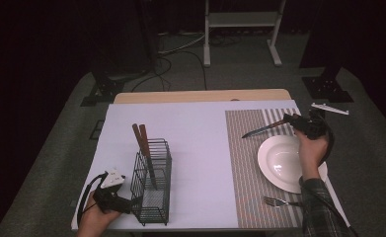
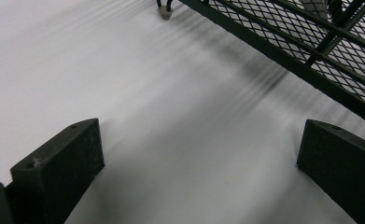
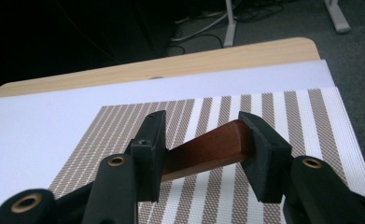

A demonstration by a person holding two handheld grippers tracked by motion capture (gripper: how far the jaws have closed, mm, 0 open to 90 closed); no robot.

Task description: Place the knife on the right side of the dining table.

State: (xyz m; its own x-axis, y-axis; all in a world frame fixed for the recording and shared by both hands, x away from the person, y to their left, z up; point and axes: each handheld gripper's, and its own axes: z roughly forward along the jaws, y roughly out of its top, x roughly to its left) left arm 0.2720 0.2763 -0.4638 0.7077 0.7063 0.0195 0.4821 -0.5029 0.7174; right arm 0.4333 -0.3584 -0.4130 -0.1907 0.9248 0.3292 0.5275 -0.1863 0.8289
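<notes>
Knife (image 1: 262,129), brown-handled, is lying on the striped placemat (image 1: 245,163) with its wooden handle (image 3: 203,151) passing between the jaws of the right gripper (image 3: 203,154). In the right gripper view the handle end is sitting close against the far jaw, while a visible gap is showing at the near jaw, so the pads are not pressing on it: the jaws are standing released around the handle. In the high view the blade is pointing away from this gripper (image 1: 304,123) toward the middle of the table, resting flat on the mat.

White plate (image 1: 284,165) is sitting just below the right gripper on the same mat, under the person's right hand (image 1: 311,150). A fork (image 1: 279,202) is lying further back toward the person, beside the sleeve.

Left gripper (image 1: 112,192) is resting at the near left corner of the white table covering (image 1: 190,148), held in the person's left hand (image 1: 94,217). Its jaws are standing wide apart in the left gripper view, with bare white surface between them and nothing held. Black wire caddy (image 1: 152,185) is standing just beside this gripper, its mesh wall (image 2: 320,42) crossing ahead of the jaws. Two brown-handled utensils (image 1: 141,138) are standing upright and slightly tilted inside the caddy.
</notes>
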